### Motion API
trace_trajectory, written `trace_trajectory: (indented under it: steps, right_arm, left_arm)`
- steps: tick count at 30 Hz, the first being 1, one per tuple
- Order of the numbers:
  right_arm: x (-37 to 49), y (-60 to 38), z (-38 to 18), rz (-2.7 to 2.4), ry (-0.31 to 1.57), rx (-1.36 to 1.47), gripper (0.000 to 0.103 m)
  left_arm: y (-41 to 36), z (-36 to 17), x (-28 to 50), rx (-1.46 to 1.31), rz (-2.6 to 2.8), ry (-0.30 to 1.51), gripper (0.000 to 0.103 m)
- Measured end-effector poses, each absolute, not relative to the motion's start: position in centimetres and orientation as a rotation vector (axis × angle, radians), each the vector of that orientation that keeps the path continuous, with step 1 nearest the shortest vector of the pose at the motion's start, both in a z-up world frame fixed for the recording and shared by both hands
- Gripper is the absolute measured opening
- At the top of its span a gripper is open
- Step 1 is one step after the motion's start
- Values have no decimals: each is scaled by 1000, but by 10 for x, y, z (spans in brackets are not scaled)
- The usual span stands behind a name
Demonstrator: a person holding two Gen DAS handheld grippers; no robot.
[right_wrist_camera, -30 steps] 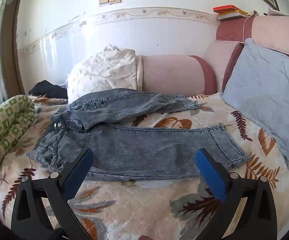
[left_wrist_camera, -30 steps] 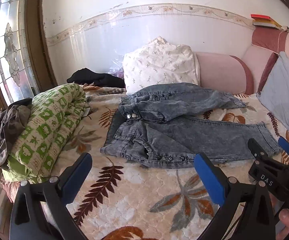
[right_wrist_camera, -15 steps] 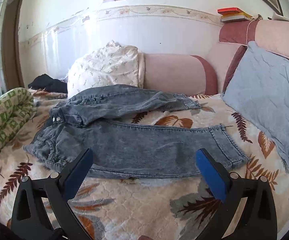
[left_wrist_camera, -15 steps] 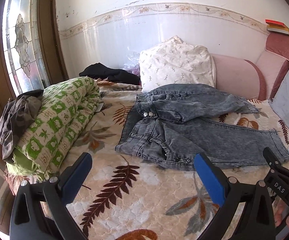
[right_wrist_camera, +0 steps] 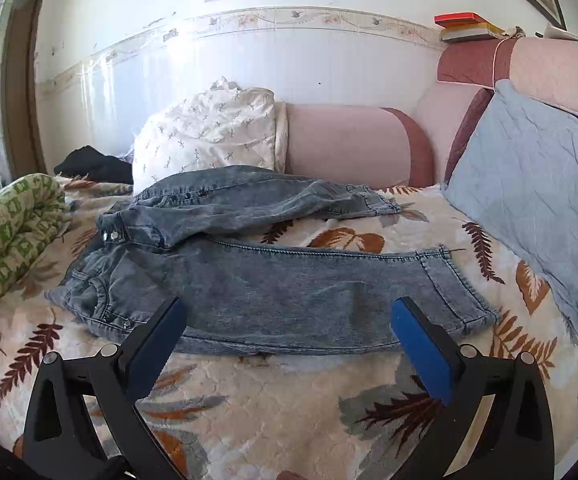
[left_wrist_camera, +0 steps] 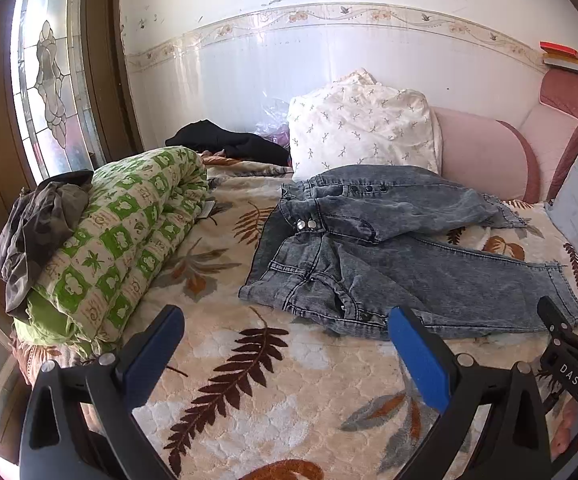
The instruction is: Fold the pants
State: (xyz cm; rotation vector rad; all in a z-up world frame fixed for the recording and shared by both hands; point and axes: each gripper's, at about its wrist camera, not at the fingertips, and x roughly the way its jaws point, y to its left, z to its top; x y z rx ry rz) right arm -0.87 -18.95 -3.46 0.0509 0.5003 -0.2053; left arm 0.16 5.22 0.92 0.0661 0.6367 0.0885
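Observation:
Grey-blue washed jeans [left_wrist_camera: 389,248] [right_wrist_camera: 273,276] lie loosely spread on the leaf-patterned bedspread [left_wrist_camera: 249,380] [right_wrist_camera: 289,400], waistband to the left, legs running right. One leg lies flat toward the near side; the other is rumpled behind it. My left gripper [left_wrist_camera: 285,344] hovers open over the bedspread, short of the waistband. My right gripper [right_wrist_camera: 285,332] is open too, just before the near leg's lower edge, and it shows at the right edge of the left wrist view [left_wrist_camera: 573,320]. Neither holds anything.
A rolled green-checked quilt [left_wrist_camera: 121,240] with a dark garment [left_wrist_camera: 37,224] on it lies left of the jeans. A white pillow [left_wrist_camera: 361,124], black clothing [left_wrist_camera: 229,144] and pink headboard cushions [right_wrist_camera: 353,140] line the wall. A blue-grey pillow [right_wrist_camera: 537,192] leans at the right.
The left gripper has swung left and drawn back, so the jeans sit further right and the quilt and window show more. The right gripper has barely moved. The jeans lie unchanged.

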Motion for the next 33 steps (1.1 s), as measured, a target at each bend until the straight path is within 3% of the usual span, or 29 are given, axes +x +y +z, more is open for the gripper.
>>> trace_trajectory:
  steps: [33]
  right_arm:
    - [3, -203, -43, -251, 553, 78, 103]
  left_arm:
    - [84, -31, 43, 39, 114, 736, 103]
